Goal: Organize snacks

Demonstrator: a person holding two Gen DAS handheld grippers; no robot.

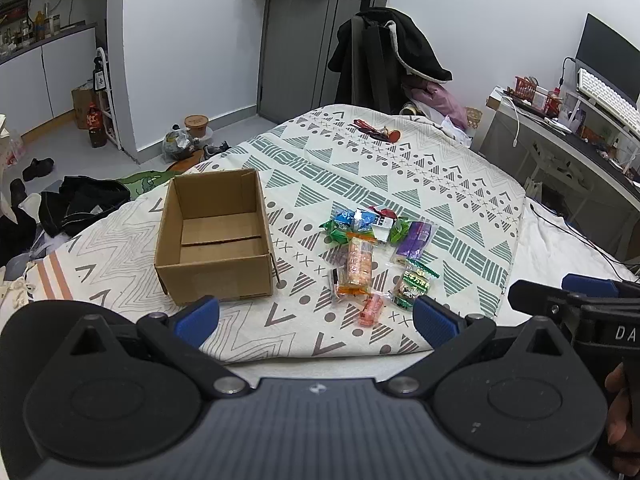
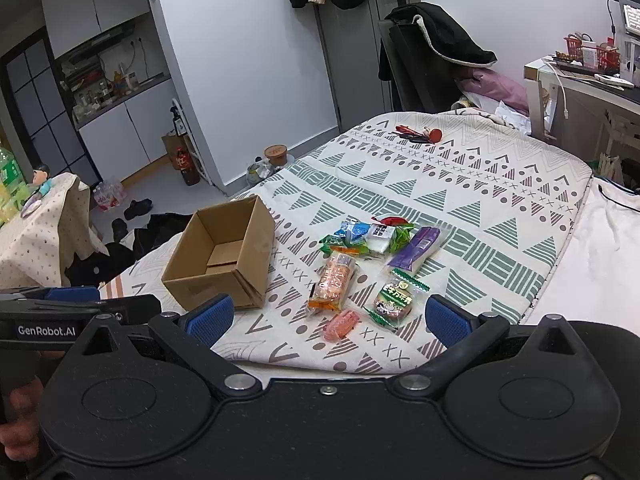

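Observation:
An empty brown cardboard box (image 1: 214, 236) (image 2: 224, 256) stands open on the patterned bedspread (image 1: 352, 152). To its right lies a heap of several snack packets: an orange cracker pack (image 1: 357, 267) (image 2: 334, 280), a small pink packet (image 1: 371, 310) (image 2: 341, 325), a green-edged packet (image 1: 412, 285) (image 2: 394, 300), a purple bar (image 1: 416, 238) (image 2: 416, 249) and blue, white and green packets (image 1: 360, 224) (image 2: 366, 234). My left gripper (image 1: 316, 316) hovers open at the near bed edge, nothing between its fingers. My right gripper (image 2: 328, 316) is open too, just short of the pink packet.
A chair draped with dark clothes (image 1: 384, 60) stands beyond the bed. A desk with a keyboard and clutter (image 1: 568, 108) is on the right. Clothes, shoes and bags lie on the floor (image 1: 80, 200) at left. Red items (image 1: 376, 130) lie at the bed's far end.

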